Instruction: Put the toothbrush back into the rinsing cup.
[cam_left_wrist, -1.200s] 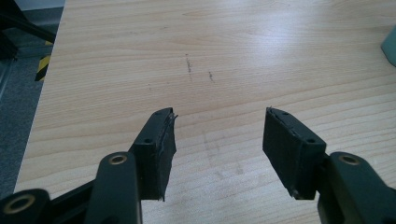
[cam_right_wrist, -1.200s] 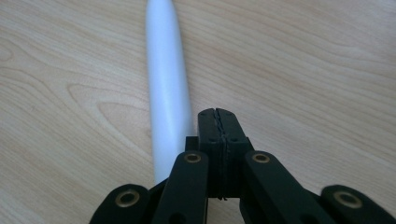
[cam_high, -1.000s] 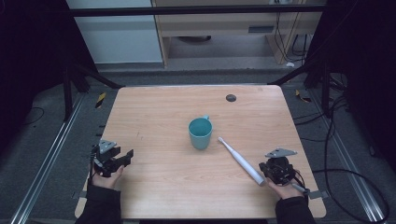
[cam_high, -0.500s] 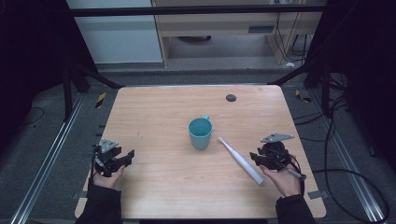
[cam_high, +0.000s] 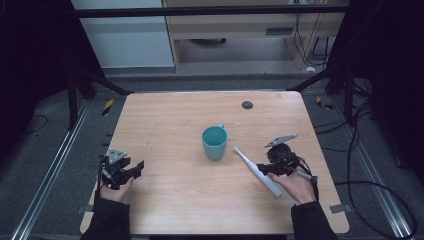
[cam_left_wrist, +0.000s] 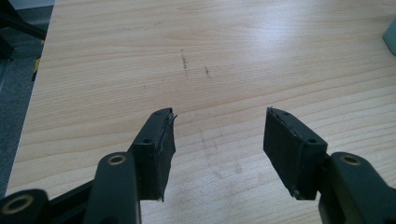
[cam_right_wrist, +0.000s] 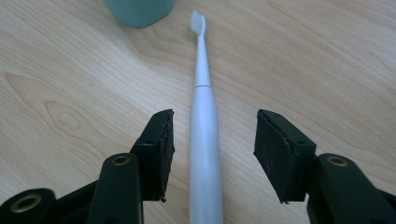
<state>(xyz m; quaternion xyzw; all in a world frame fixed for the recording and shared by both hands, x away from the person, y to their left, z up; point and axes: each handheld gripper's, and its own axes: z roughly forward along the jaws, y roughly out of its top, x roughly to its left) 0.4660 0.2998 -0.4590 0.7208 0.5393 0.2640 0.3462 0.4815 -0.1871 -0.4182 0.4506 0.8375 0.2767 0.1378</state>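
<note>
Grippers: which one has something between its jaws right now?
The right gripper: its open jaws straddle the handle of the white electric toothbrush, not yet closed on it. The left gripper is open over bare table.

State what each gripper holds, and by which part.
Nothing. The right gripper is open astride the toothbrush handle, not clamping it; the left gripper is open over the table.

A wooden table (cam_high: 175, 125) carries a teal cup (cam_high: 214, 142) and white toothbrush (cam_high: 257, 171).
</note>
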